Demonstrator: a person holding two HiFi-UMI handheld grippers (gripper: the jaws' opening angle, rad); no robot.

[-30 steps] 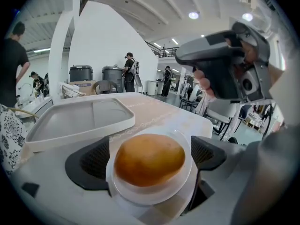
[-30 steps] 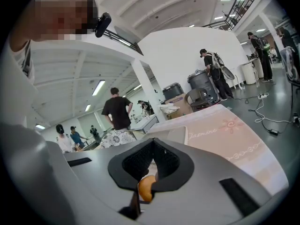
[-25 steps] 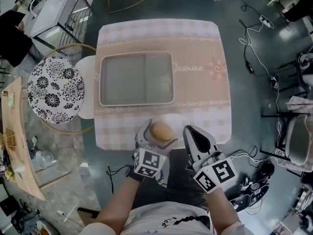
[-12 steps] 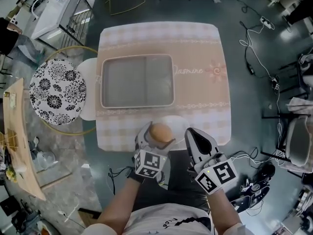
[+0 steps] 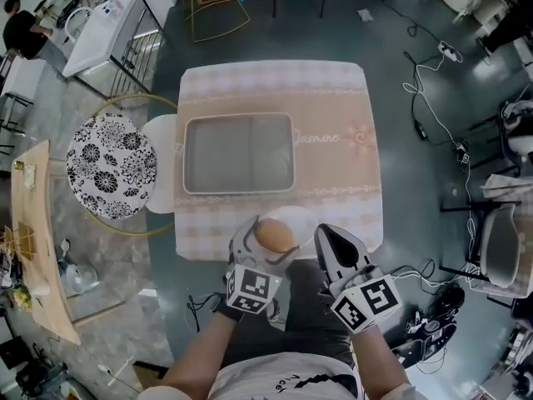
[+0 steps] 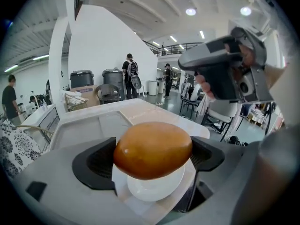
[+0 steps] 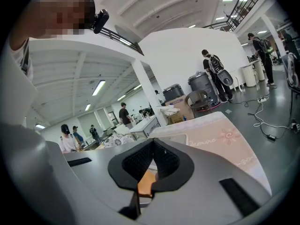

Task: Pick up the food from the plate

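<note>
A square table (image 5: 333, 98) under a pale checked cloth carries a grey tray (image 5: 238, 152) at its middle, with bare cloth to the tray's right. A small white plate (image 5: 301, 217) sits at the near edge. Over it, a smooth, glossy golden-brown bun (image 6: 153, 150) is clamped by its sides between the left tool's (image 5: 266, 245) jaws. The right tool (image 7: 151, 165) points forward just right of the plate, jaws pressed together on nothing.
</note>
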